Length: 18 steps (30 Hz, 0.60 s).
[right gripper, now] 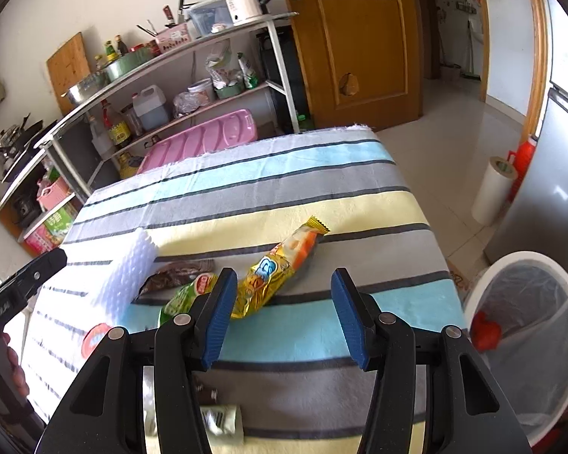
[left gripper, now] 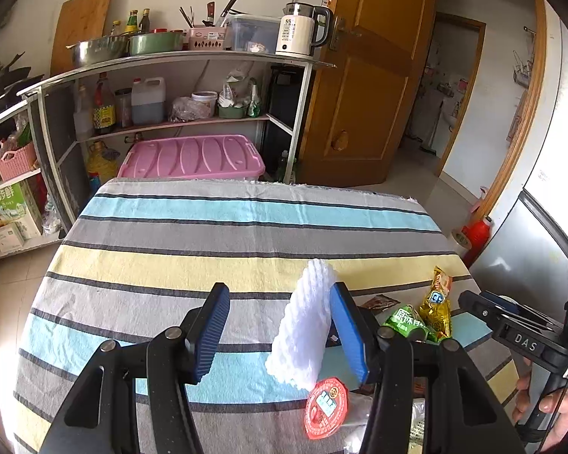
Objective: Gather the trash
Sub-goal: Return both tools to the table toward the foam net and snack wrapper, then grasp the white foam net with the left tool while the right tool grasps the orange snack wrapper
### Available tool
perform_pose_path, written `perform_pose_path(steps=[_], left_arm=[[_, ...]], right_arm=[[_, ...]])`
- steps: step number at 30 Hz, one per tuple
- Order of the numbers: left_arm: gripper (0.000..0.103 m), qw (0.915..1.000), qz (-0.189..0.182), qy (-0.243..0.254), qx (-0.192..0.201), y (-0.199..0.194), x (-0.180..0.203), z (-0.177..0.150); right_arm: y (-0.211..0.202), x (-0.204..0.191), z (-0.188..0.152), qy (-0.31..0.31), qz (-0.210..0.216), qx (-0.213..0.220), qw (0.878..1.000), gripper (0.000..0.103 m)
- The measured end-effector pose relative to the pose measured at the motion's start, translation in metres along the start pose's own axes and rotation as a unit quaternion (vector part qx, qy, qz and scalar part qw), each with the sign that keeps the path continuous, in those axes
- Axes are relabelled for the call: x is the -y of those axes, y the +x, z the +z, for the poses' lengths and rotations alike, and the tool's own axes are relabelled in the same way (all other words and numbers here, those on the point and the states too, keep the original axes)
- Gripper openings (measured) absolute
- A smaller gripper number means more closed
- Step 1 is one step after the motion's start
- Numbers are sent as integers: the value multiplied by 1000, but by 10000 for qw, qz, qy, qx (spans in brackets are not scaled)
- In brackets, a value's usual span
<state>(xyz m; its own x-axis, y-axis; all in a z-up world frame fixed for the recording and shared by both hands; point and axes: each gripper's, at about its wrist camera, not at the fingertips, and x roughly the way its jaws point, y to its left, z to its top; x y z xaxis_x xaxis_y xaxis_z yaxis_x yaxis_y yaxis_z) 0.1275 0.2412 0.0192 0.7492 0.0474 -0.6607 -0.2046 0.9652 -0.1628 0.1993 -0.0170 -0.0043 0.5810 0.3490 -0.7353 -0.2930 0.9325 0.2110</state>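
Observation:
My left gripper (left gripper: 280,325) is open over the striped tablecloth (left gripper: 208,234); a white foam net sleeve (left gripper: 305,325) leans against its right finger (left gripper: 346,325), between the jaws. A red round lid (left gripper: 326,408) lies just below it. A green wrapper (left gripper: 407,321) and a yellow snack wrapper (left gripper: 437,302) lie to the right. My right gripper (right gripper: 282,314) is open and empty above the table, the yellow snack wrapper (right gripper: 280,268) just ahead of its left finger. The foam sleeve (right gripper: 128,276), green wrapper (right gripper: 183,297), a brown wrapper (right gripper: 178,274) and the red lid (right gripper: 94,336) lie to the left.
A white trash bin (right gripper: 526,340) with a clear liner and a red item inside stands at the table's right edge. A small pale packet (right gripper: 221,420) lies near the front. Kitchen shelves (left gripper: 170,60), a pink storage box (left gripper: 193,157) and a wooden door (left gripper: 371,75) are behind the table.

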Motion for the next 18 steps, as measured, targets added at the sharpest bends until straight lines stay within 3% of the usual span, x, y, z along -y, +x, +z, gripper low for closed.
perform_pose_path(steps=[9, 18], left_arm=[[55, 9992, -24, 42, -391, 35, 4, -8], [55, 9982, -160, 240, -520, 47, 13, -10]], right_arm=[[35, -4, 5, 183, -94, -126, 9997, 53], [53, -13, 4, 152, -85, -279, 9995, 53]])
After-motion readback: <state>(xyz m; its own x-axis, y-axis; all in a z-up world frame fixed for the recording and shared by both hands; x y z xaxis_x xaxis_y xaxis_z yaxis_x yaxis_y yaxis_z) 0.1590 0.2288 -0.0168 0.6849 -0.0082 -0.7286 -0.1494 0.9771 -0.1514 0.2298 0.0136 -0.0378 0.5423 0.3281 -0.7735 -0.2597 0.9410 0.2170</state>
